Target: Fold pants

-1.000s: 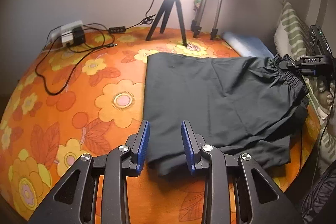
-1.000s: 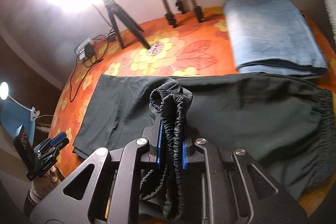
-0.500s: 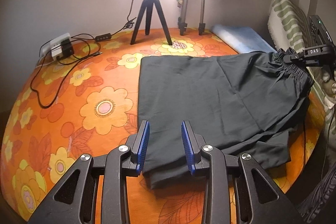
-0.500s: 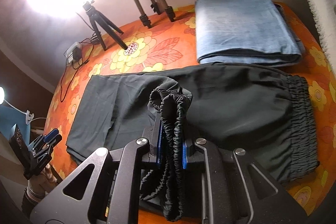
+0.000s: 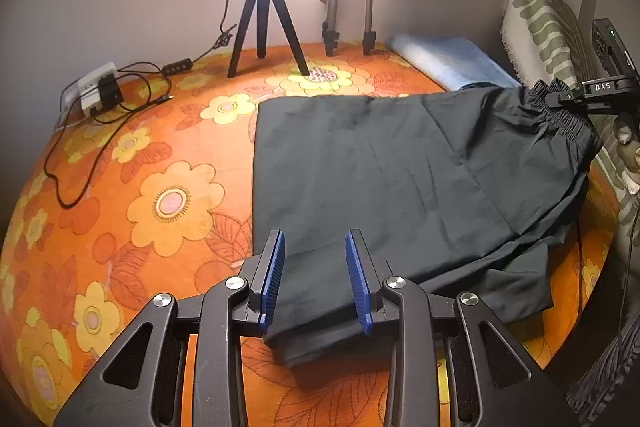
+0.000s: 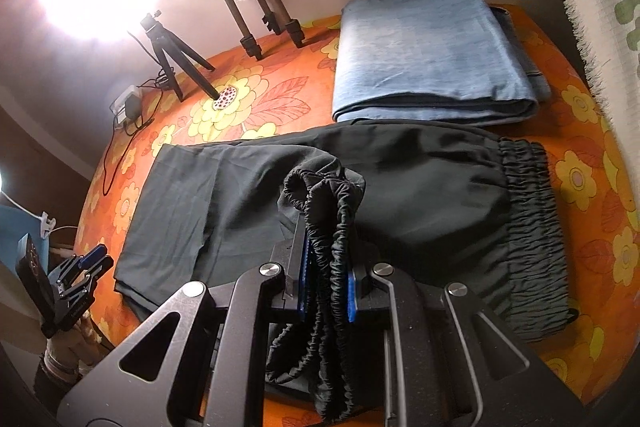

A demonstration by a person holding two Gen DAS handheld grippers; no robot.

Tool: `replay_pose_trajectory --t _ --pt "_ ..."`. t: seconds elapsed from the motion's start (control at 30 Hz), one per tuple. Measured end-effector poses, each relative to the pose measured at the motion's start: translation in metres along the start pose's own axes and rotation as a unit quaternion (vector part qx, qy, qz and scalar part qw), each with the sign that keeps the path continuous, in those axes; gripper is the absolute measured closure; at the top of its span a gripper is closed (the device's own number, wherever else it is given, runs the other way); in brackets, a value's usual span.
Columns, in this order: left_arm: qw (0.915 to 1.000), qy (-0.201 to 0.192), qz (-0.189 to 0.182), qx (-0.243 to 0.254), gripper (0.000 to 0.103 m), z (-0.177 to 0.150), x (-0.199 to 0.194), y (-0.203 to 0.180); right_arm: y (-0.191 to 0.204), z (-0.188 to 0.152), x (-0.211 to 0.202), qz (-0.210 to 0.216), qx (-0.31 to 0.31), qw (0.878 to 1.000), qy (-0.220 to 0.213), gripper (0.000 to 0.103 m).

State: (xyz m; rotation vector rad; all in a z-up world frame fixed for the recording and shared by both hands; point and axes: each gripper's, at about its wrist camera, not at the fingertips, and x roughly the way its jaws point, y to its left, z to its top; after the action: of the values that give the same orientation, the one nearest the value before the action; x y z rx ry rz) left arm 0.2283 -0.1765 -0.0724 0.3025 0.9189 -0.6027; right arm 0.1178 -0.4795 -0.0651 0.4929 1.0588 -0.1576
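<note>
Right wrist view shows the pants (image 6: 420, 195) lying flat on the orange flowered bed (image 6: 592, 163), legs toward the tripod side, waistband toward the pillow. One bunched end of the elastic waistband (image 6: 332, 223) is clamped between the blue fingers of the right gripper (image 6: 326, 279) and raised off the bed; the rest of the band lies gathered to the right.

In the left wrist view the left gripper (image 5: 314, 279) hovers just above the near hem corner (image 5: 312, 339), its fingers spread apart with nothing between them.

The step in hand looks like carrying the waist over toward the hems for a crosswise fold. To do it well, the left fingers should probably pin or grip the hem layers first, catching both legs, so the cloth does not drag. The right should travel low and level, keeping edges aligned.

Just beyond the pants lies a folded blue cloth (image 6: 432, 55); the tripod (image 5: 266, 23) and cables (image 5: 100, 115) stand well apart.
</note>
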Motion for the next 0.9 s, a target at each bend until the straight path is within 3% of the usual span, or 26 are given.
replay_pose_trajectory --t 0.27,0.9 --pt "1.0000 0.005 -0.008 -0.001 0.073 -0.003 0.007 -0.005 -0.020 0.002 -0.005 0.003 0.006 1.000 -0.001 0.088" --pt "0.9989 0.031 -0.032 0.016 0.073 -0.005 0.023 -0.022 -0.083 0.016 0.011 -0.047 0.031 0.998 0.004 0.086"
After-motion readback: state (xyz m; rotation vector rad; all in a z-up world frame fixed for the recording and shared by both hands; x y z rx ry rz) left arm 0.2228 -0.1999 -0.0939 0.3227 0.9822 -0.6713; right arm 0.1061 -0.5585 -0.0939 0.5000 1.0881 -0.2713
